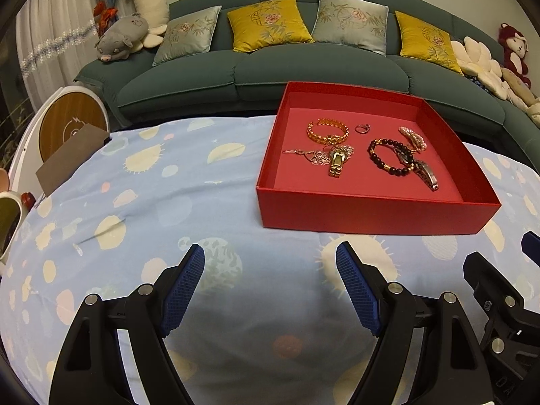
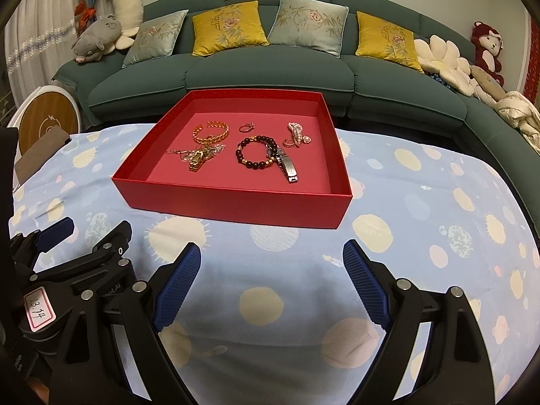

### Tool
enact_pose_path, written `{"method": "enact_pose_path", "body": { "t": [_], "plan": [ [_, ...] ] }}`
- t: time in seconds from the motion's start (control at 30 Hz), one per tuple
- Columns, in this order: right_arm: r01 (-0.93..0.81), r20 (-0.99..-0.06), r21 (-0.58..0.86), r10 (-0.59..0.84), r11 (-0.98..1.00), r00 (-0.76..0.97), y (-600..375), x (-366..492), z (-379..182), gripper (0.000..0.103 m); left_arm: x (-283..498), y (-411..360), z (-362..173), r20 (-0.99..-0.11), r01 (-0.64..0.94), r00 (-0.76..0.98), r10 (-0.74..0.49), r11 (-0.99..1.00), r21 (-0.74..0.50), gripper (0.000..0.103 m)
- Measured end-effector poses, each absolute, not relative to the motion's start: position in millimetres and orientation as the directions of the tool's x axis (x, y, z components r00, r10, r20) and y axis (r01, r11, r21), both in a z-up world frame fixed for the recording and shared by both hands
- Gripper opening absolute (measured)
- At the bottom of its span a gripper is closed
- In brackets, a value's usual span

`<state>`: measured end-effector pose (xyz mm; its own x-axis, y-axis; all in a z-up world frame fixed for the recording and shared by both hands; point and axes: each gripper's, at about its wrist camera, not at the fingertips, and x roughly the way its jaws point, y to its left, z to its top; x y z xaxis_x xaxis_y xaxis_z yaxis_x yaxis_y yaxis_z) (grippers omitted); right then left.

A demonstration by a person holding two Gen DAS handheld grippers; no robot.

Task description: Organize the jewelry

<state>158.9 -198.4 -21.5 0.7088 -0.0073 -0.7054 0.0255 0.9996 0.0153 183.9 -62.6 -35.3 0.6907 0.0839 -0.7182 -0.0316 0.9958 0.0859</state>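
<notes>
A red open box [image 1: 371, 211] [image 2: 236, 207] sits on the blue patterned cloth ahead of both grippers. Inside lie a gold chain bracelet [image 1: 326, 131] [image 2: 211, 132], a small ring [image 1: 361, 129] [image 2: 245, 127], a gold watch [image 1: 336, 163] [image 2: 197, 161], a dark bead bracelet [image 1: 384, 158] [image 2: 256, 152], a silver and black watch [image 1: 427, 173] [image 2: 288, 167] and a pink pearl piece [image 1: 413, 138] [image 2: 298, 133]. My left gripper [image 1: 270, 253] is open and empty, short of the box's front left corner. My right gripper [image 2: 271, 249] is open and empty, just before the box's front wall.
The cloth-covered table [image 2: 438, 202] has a rounded edge on the right. A green sofa [image 2: 253, 67] with cushions and plush toys stands behind. A round white and wood device [image 1: 71, 125] and a brown card [image 1: 72, 158] stand at the far left. The left gripper shows at the right wrist view's left [image 2: 54, 233].
</notes>
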Motion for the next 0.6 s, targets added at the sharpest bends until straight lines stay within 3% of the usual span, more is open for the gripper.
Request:
{"method": "enact_pose_path", "body": {
  "t": [0.6],
  "plan": [
    [0.029, -0.685, -0.019, -0.034, 0.999, 0.728, -197, 161, -21, 0.086, 188, -55, -27, -0.724, -0.05, 0.682, 0.1, 0.995, 0.09, 0.077]
  ]
}}
